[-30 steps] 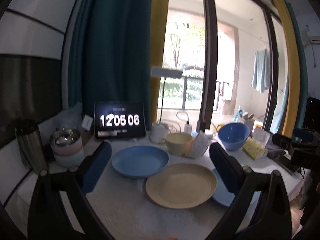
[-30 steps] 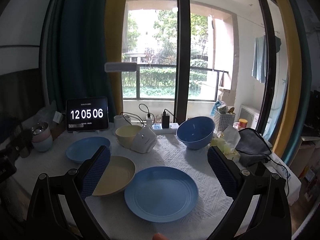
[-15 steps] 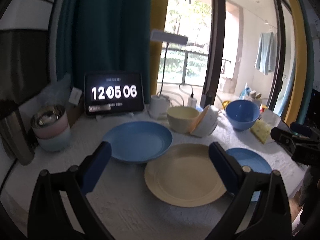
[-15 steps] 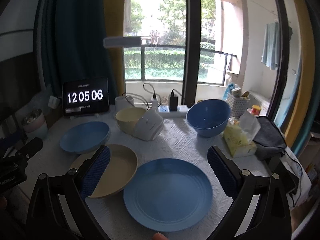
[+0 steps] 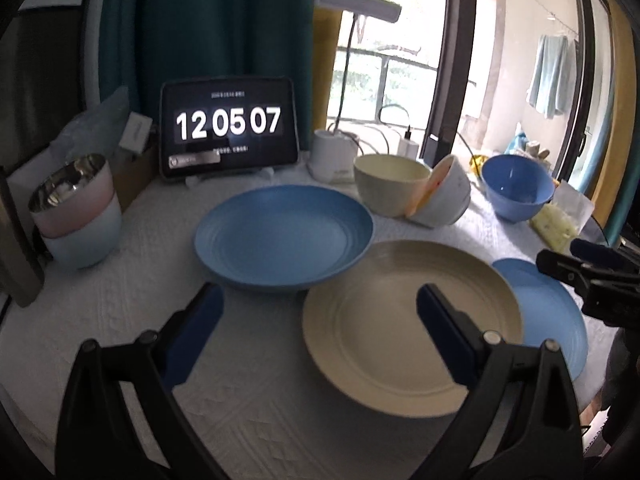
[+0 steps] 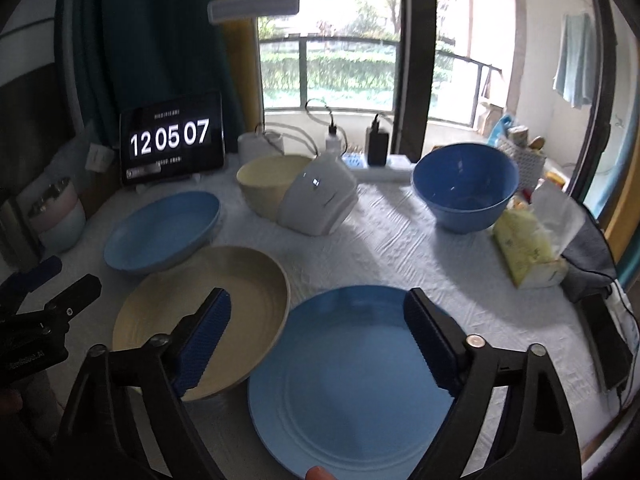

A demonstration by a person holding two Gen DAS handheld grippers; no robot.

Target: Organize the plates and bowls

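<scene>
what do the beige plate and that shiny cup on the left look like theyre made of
Beige plate: probably matte plastic or a wheat-straw type composite; the surface is dull and evenly coloured, with moulded rings and no glaze shine. Shiny cup: the inside looks like polished steel, mirror bright, within a pale pink outer shell, likely plastic.

A tablet (image 5: 229,126) showing a clock stands at eleven o'clock on the white-clothed desk (image 5: 120,312), a white lamp base (image 5: 331,156) just beside it. Stacked metal-lined cups (image 5: 76,208) sit at nine o'clock. At two o'clock lies a yellow tissue pack (image 6: 524,248) (a dark cloth (image 6: 588,256) beside it); a power strip (image 6: 384,168) runs along the window.
</scene>
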